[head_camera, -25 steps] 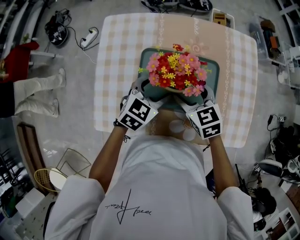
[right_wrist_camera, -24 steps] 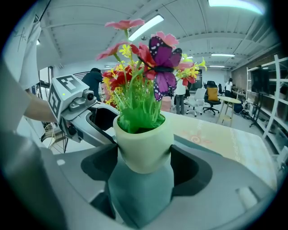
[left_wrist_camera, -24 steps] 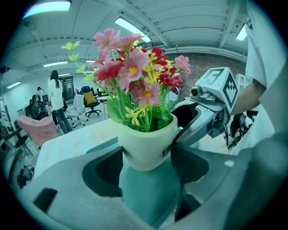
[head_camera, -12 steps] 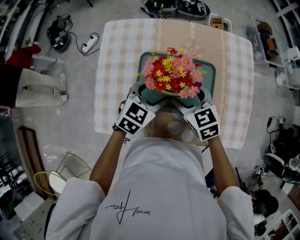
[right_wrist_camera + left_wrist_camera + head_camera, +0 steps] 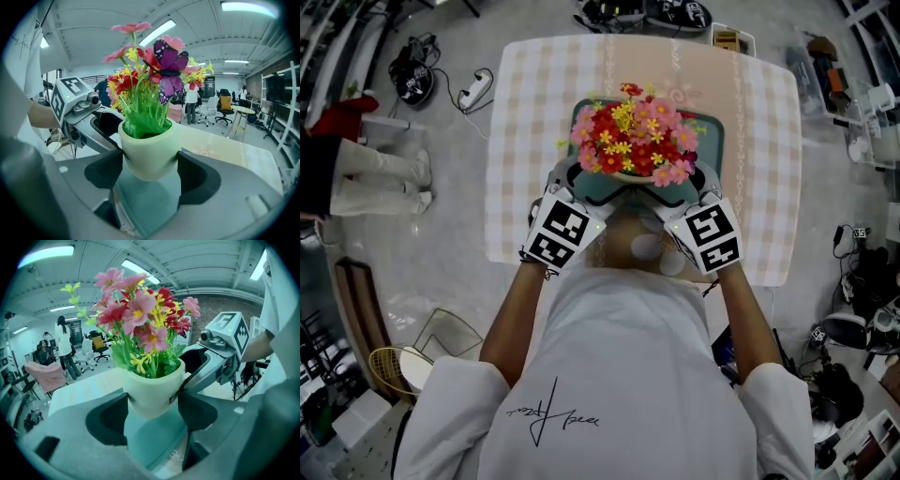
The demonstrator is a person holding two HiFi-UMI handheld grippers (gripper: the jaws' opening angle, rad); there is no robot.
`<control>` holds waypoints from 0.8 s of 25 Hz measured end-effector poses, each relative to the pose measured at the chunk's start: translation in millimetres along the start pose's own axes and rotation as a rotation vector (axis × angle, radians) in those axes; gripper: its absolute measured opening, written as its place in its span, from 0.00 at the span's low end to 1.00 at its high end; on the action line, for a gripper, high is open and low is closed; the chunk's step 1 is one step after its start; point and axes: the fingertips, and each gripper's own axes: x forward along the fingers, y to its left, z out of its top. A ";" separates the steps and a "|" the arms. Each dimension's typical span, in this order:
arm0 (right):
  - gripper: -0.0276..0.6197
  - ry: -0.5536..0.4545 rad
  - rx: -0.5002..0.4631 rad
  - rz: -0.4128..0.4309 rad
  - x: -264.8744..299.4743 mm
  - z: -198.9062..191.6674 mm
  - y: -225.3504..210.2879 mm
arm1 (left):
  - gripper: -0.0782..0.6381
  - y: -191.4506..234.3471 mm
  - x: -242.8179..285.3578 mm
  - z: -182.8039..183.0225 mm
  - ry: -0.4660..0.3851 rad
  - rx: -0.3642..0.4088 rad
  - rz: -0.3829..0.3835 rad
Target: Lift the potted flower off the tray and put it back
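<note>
- Gripping from opposite sides, the left gripper (image 5: pixel 153 412) and right gripper (image 5: pixel 151 176) are each closed partway onto the pale green ceramic pot of pink, red and yellow artificial flowers (image 5: pixel 150 152), with the dark pads pressed against its wall.
- The bouquet is seen slightly nearer the head camera than a moment ago, and the dark teal rectangular tray (image 5: pixel 713 141) shows beneath the pot's base in both gripper views.
- The lift is therefore judged done; lowering back remains.
- The tray lies mid-width on the beige checked tabletop (image 5: pixel 525 141), with bare cloth to both side edges.
- Room is tightest at the near edge.
</note>
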 end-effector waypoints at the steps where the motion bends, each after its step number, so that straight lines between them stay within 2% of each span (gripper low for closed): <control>1: 0.61 -0.002 0.001 0.003 -1.4 1.5 0.3 | 0.57 -0.4 -1.3 1.6 -0.003 -0.004 0.000; 7: 0.61 -0.006 -0.015 0.008 -12.3 10.5 2.7 | 0.57 -5.7 -9.4 10.7 -0.014 -0.023 0.000; 15: 0.61 -0.020 -0.014 0.015 -23.5 21.5 3.7 | 0.57 -9.7 -18.5 24.1 0.008 -0.005 0.019; 20: 0.61 -0.050 0.009 0.035 -33.1 33.9 3.0 | 0.57 -11.4 -26.1 37.6 -0.003 -0.043 0.006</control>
